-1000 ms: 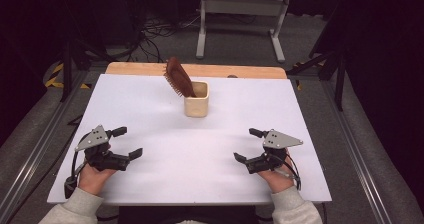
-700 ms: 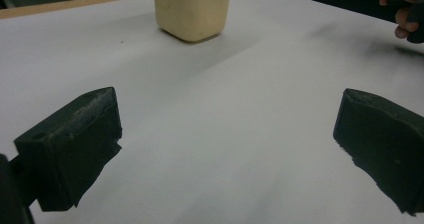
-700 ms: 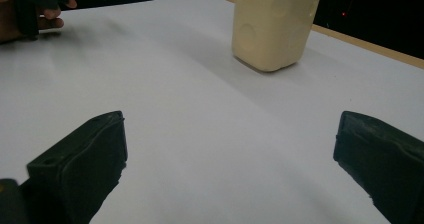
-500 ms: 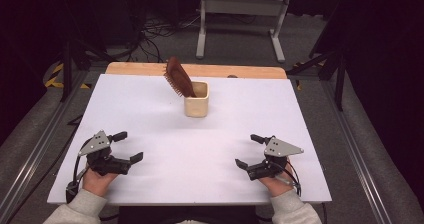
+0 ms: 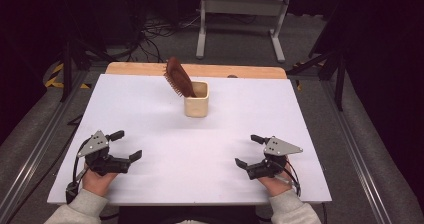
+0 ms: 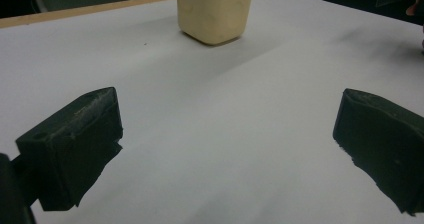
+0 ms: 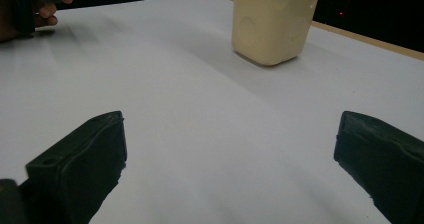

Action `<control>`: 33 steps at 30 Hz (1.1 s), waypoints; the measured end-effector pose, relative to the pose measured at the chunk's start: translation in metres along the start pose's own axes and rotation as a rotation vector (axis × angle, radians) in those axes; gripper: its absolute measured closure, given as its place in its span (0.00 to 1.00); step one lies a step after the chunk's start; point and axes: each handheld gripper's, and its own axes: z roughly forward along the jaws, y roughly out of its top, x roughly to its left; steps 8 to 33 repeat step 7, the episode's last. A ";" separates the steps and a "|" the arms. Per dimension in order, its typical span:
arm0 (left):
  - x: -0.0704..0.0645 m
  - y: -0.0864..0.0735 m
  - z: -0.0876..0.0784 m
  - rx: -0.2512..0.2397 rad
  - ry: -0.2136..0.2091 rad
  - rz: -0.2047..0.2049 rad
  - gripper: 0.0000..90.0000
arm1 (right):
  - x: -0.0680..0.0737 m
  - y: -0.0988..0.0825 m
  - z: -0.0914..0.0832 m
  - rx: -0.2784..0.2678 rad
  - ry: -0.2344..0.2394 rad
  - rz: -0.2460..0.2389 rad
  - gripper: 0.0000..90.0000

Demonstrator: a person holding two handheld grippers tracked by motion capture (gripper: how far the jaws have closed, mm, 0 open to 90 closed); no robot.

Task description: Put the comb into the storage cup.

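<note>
We're pulling both units back toward the near edge of the tabletop [image 5: 150, 109] since a second ago. Left hand-held gripper [image 5: 127, 146] and right hand-held gripper [image 5: 248, 150] are both sitting with jaws spread, empty. Brush [image 5: 179, 77] is leaning in the cream cup [image 5: 196, 105], mid-tabletop toward the far edge, well apart from both. Looks like placement's done and we're retreating.

Both hands sit low at the near edge, left gripper [image 5: 126, 145] and right gripper [image 5: 249, 150] each with jaws spread wide, holding nothing.
</note>
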 end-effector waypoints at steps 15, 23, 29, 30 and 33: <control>0.001 0.000 -0.001 -0.004 -0.013 -0.011 0.01 | 0.000 0.000 0.000 -0.001 -0.001 0.001 0.01; 0.001 0.000 -0.001 -0.004 -0.013 -0.011 0.01 | 0.000 0.000 0.000 -0.001 -0.001 0.001 0.01; 0.001 0.000 -0.001 -0.004 -0.013 -0.011 0.01 | 0.000 0.000 0.000 -0.001 -0.001 0.001 0.01; 0.001 0.000 -0.001 -0.004 -0.013 -0.011 0.01 | 0.000 0.000 0.000 -0.001 -0.001 0.001 0.01; 0.001 0.000 -0.001 -0.004 -0.013 -0.011 0.01 | 0.000 0.000 0.000 -0.001 -0.001 0.001 0.01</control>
